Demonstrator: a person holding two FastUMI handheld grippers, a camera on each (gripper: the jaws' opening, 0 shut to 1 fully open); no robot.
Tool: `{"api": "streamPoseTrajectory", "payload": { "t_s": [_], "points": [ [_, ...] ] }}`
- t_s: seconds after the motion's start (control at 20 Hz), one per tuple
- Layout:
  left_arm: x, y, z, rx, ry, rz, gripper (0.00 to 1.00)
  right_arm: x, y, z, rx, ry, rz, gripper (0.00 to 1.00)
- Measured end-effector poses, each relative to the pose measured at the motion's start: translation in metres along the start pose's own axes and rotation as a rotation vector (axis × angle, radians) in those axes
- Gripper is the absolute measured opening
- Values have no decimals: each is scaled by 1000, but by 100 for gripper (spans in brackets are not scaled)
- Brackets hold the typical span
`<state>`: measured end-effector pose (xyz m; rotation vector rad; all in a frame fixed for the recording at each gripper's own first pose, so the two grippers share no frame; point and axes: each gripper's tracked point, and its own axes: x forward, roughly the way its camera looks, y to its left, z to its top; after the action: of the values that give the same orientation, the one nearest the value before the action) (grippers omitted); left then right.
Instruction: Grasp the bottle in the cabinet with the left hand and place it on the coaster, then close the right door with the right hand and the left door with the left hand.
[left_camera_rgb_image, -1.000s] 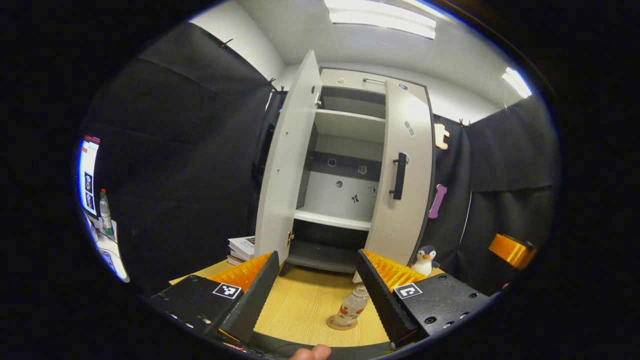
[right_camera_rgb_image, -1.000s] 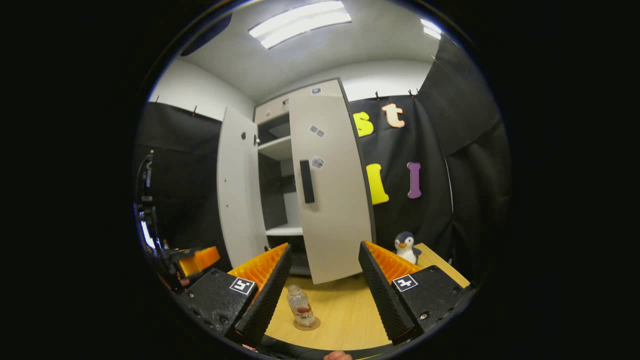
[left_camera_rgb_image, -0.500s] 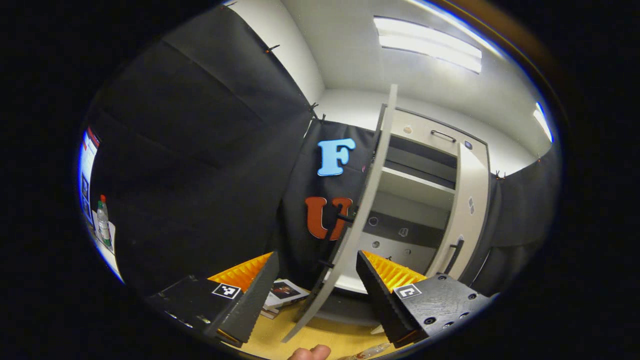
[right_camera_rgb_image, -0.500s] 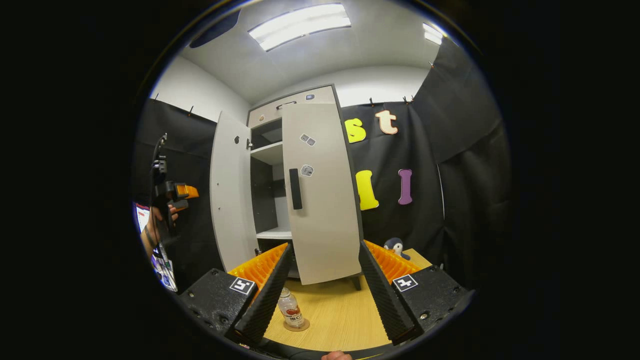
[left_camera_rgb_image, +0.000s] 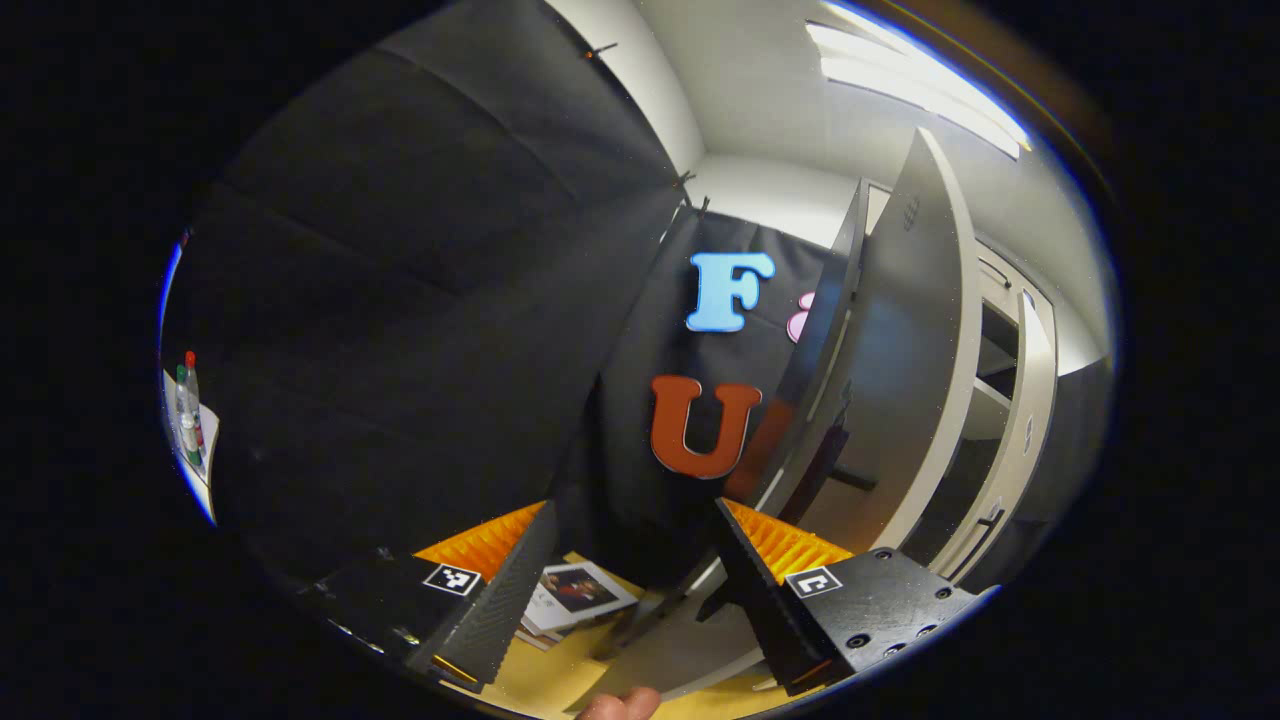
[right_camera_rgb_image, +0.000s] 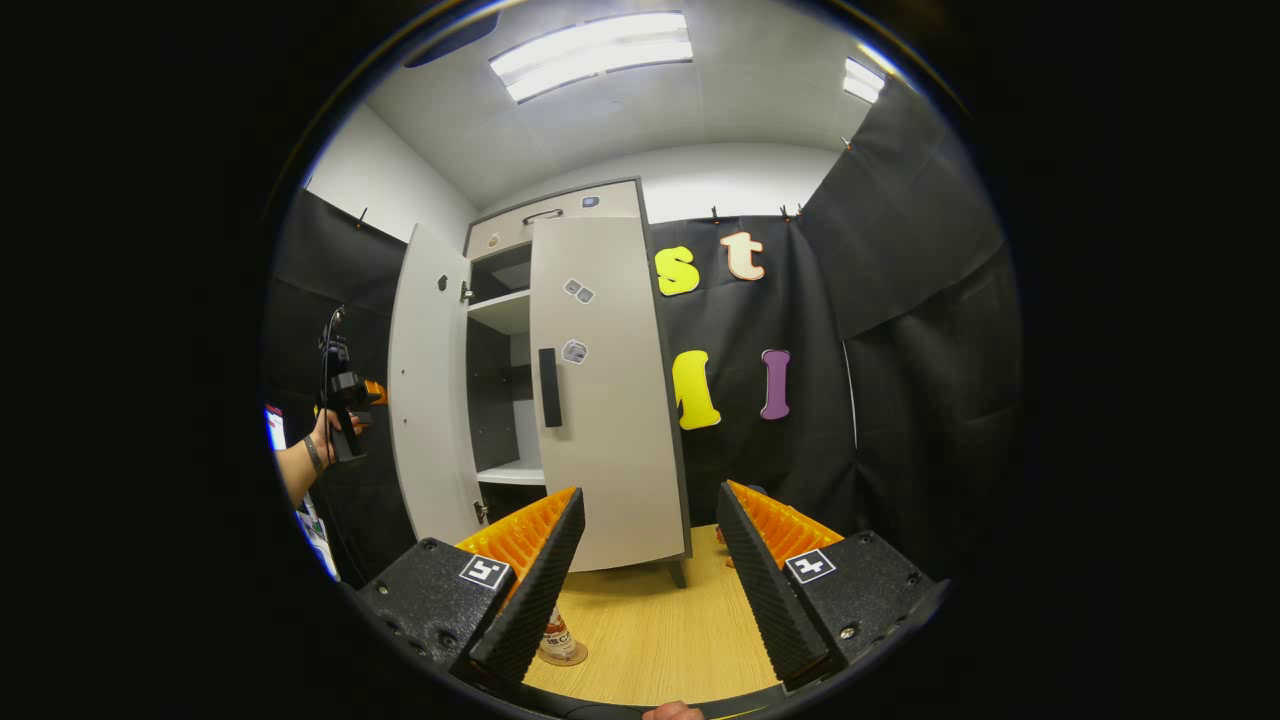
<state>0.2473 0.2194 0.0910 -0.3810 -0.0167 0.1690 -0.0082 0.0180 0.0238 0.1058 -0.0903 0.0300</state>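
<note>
Now the left gripper (left_camera_rgb_image: 632, 570) is spread wide with nothing between its fingers, raised beside the cabinet and looking along the outer face of the left door (left_camera_rgb_image: 900, 370), which stands swung out at about two o'clock in the left gripper view. Past that door's edge, at three o'clock, a slice of shelf and the right door (left_camera_rgb_image: 1025, 420) with its dark handle can be seen. Below, at six o'clock between the fingers, lie some books (left_camera_rgb_image: 575, 592) on the wooden table (left_camera_rgb_image: 530, 680), and a fingertip (left_camera_rgb_image: 620, 706) of the holding hand shows at the bottom rim.

In the right gripper view the right gripper (right_camera_rgb_image: 650, 560) is likewise released, held low over the table (right_camera_rgb_image: 660, 640). The cabinet (right_camera_rgb_image: 540, 380) stands at eleven o'clock: its right door (right_camera_rgb_image: 605, 400) is nearly flush with the front, while the left door (right_camera_rgb_image: 430, 400) hangs open, leaving a gap onto the shelves. The bottle (right_camera_rgb_image: 556, 632) stands upright on the coaster (right_camera_rgb_image: 565, 657) at seven o'clock, partly hidden behind the right gripper's left finger. At nine o'clock a hand (right_camera_rgb_image: 330, 435) holds the left gripper (right_camera_rgb_image: 350, 395) up just outside the open left door; whether it touches the door cannot be told.
</note>
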Motion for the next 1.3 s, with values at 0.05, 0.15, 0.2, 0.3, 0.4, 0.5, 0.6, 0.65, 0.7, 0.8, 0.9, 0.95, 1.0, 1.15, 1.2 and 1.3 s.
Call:
{"api": "streamPoseTrajectory", "payload": {
  "t_s": [0.05,0.15,0.2,0.3,0.4,0.5,0.6,0.65,0.7,0.8,0.9,0.95,1.0,1.15,1.2,1.3],
  "points": [
    [0,-2,-1,-5,-6,10,95,1,-2,1,-2,-1,-3,82],
    [2,-3,-4,-17,-15,24,95,2,-1,4,-5,-8,-1,82],
    [-1,-5,-5,-20,-7,27,95,2,-1,7,-7,-16,2,82],
    [-8,-11,-7,-21,-17,29,95,3,-2,8,-12,-23,7,82],
    [-13,-25,-10,-9,-28,13,95,1,-3,6,-17,-15,8,82],
    [-17,-43,-16,18,-25,-27,95,-1,-7,4,-17,-11,3,82],
    [-21,-57,-22,20,-17,-50,94,-3,-12,1,-14,0,-6,83],
    [-22,-63,-25,11,-11,-56,94,-4,-14,-1,-12,9,-9,82],
    [-23,-67,-27,2,-6,-61,94,-5,-17,-2,-10,14,-15,82],
    [-26,-74,-31,-5,-1,-71,94,-10,-23,-1,-13,14,-28,82],
    [-27,-82,-36,-2,2,-85,94,-12,-28,1,-19,13,-41,82],
    [-26,-89,-41,0,8,-100,94,-13,-31,3,-21,8,-48,82],
    [-27,-100,-45,3,16,-119,94,-14,-32,5,-20,3,-51,83],
    [-28,-136,-61,18,56,-209,94,-16,-37,6,-17,7,-62,82],
    [-28,-140,-60,26,49,-211,94,-17,-37,7,-18,6,-65,82],
    [-28,-148,-56,48,22,-217,94,-22,-40,12,-24,-5,-77,82]
  ]
}}
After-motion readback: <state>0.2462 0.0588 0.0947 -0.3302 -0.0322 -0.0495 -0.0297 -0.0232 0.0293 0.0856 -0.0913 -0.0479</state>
